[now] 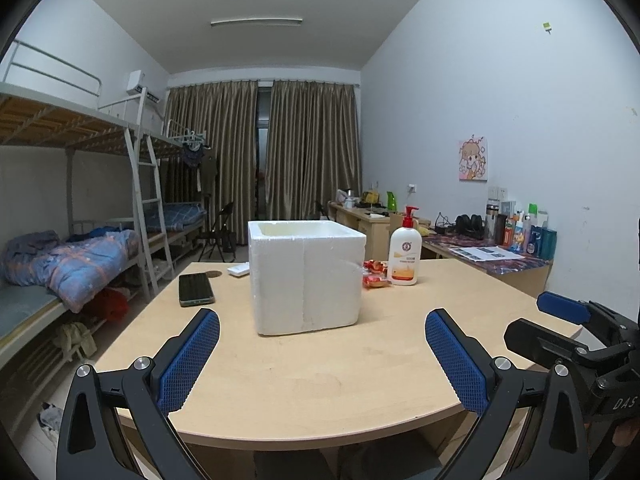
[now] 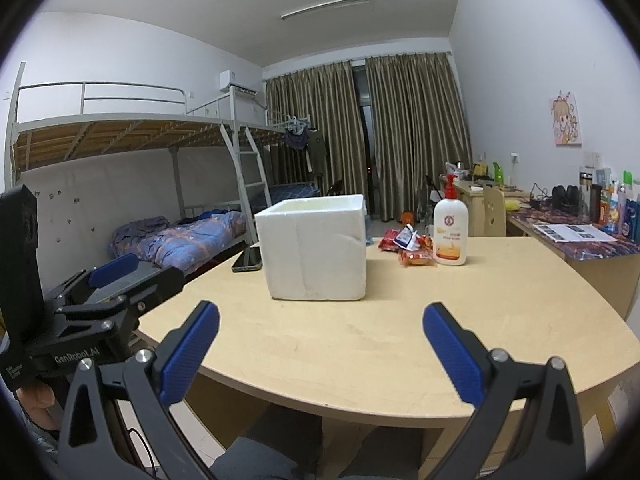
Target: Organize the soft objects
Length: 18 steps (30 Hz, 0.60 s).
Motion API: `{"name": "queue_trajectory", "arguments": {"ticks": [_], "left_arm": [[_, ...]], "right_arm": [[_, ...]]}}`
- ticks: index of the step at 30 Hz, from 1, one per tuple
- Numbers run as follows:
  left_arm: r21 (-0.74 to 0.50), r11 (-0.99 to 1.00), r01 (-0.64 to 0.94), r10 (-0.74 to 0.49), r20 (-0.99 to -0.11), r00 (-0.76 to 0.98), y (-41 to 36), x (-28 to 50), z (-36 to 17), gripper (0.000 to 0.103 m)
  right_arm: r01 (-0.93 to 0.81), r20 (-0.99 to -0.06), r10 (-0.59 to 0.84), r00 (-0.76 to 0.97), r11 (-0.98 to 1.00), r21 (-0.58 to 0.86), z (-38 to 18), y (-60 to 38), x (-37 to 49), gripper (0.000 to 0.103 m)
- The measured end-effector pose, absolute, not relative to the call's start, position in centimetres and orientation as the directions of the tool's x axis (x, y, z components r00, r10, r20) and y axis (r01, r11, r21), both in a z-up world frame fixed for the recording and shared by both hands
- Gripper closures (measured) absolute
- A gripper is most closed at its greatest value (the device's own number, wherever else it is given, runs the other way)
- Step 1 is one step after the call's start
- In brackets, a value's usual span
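Left wrist view, item one: left gripper (image 1: 322, 360), blue pads spread wide, holding nothing, poised over the near edge of the wooden table (image 1: 320, 392). Item two: right gripper (image 2: 320, 356), likewise spread and empty; probably both are held back and open as a starting stance before any pick.

Item three: white foam box (image 1: 306, 276), open-topped, at 12 o'clock from both grippers, mid-table. Likely the bin for sorting; its inside is not visible.

Item four: red snack packets (image 2: 408, 246), crinkled and soft-looking, glossy wrappers with a white label, lying loose at 1 o'clock, just right of the box and touching or nearly touching the lotion bottle (image 2: 450, 224). These seem to be the soft things to organize.

Item five: phone (image 1: 195, 289), face up at 11 o'clock, left of the box. Small white object (image 1: 239, 270) behind it, kind unclear.
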<state>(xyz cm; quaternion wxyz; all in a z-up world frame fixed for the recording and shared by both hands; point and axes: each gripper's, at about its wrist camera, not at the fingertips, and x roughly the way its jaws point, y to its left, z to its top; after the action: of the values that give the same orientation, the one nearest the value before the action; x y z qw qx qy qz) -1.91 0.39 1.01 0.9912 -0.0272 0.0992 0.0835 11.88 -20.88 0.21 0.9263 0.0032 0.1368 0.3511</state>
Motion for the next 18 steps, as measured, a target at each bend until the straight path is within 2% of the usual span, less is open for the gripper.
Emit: {"name": "queue_trajectory", "arguments": {"ticks": [18], "left_arm": [[-0.033,0.984,-0.177,0.167,-0.202,0.965,0.52,-2.05,0.86,0.0]], "right_arm": [[-0.658,-0.245,0.663,0.708,0.744,0.116,-0.08,-20.74,11.53,0.0]]}}
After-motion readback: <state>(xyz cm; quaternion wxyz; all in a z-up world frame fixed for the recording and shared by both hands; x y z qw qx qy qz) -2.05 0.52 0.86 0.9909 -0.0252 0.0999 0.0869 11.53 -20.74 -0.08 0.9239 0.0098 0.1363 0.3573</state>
